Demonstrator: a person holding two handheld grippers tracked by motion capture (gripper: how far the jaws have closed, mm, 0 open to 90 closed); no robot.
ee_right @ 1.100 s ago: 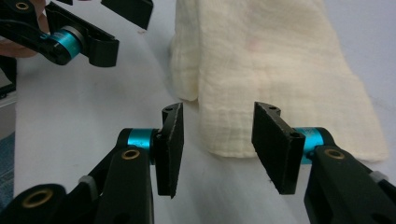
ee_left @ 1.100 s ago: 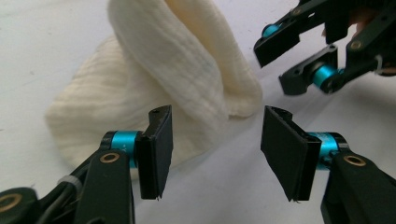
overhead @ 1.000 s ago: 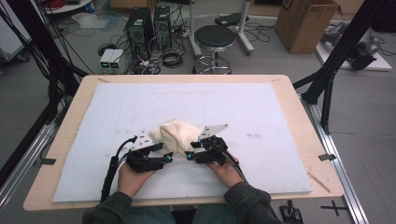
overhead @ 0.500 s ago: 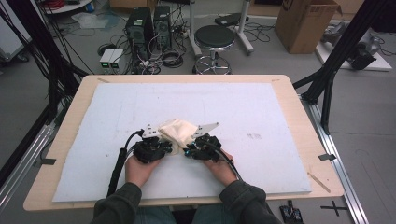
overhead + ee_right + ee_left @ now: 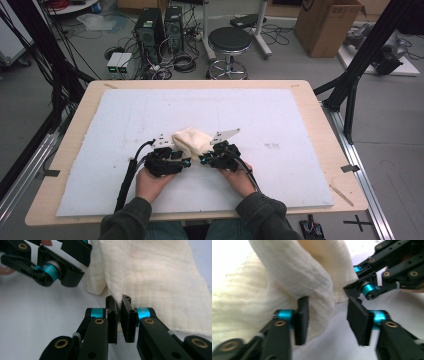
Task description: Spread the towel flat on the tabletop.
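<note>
Right claw [image 5: 119,305] pinching cloth [image 5: 155,277] edge, left claw [image 5: 328,315] parted, fold between.

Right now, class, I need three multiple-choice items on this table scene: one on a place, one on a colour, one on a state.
1. Where does the cloth lie?
A. between the two grippers
B. at the table's far edge
C. on the stool

2. What colour is the cloth?
A. red
B. cream
C. blue

3. How does the right gripper stand?
A. wide open
B. shut on the cloth's edge
C. lifted clear of the cloth

Answers:
1 A, the high view shows it between the left gripper and the right one.
2 B, both gripper views show cream fabric.
3 B, its jaws pinch the edge.
</note>
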